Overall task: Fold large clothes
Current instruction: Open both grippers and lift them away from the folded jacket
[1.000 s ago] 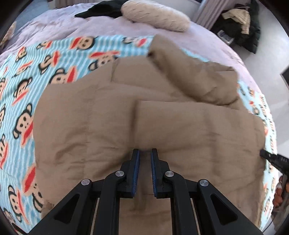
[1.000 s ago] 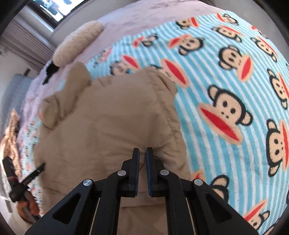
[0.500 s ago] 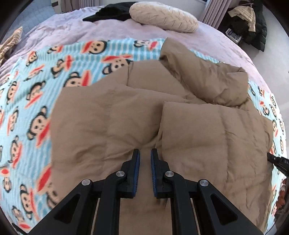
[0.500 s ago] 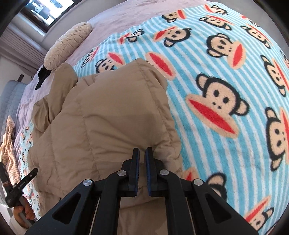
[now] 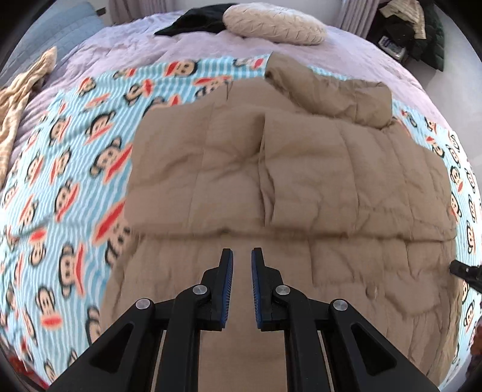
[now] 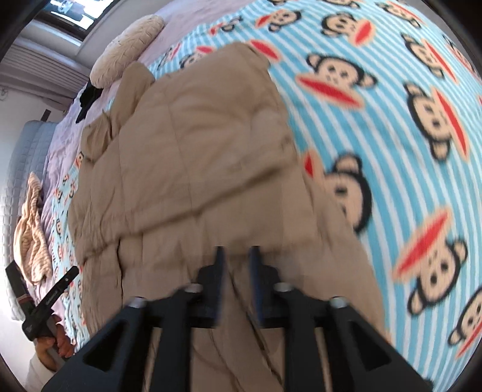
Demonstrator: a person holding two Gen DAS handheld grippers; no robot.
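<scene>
- Left wrist view: the left gripper [image 5: 241,256] stood with its blue-padded jaws parted and nothing between them, above the near portion of the tan quilted coat [image 5: 301,181].
- Just ahead of those jaws a horizontal fold line crossed the coat; beyond it two quilted panels met along a vertical seam straight in front of the jaws.
- Farther ahead and to the right of the jaws, a bunched sleeve [image 5: 325,87] lay across the coat's far edge.
- The coat rested on a blue-striped monkey-print blanket [image 5: 60,169], which showed to the left and right of it.
- Well beyond the jaws lay a cream pillow [image 5: 274,25] with a black garment [image 5: 192,24] beside it.
- Right wrist view: the right gripper [image 6: 235,256], blurred, also had its jaws apart, empty, over the coat's [image 6: 195,144] near part.
- To the right of these jaws the blanket [image 6: 391,120] was bare; the coat extended ahead and to the left.
- Far left of the jaws, the left gripper [image 6: 60,285] appeared, held in a hand [image 6: 49,346] at the coat's edge, with a striped beige cloth [image 6: 30,241] beyond it.
</scene>
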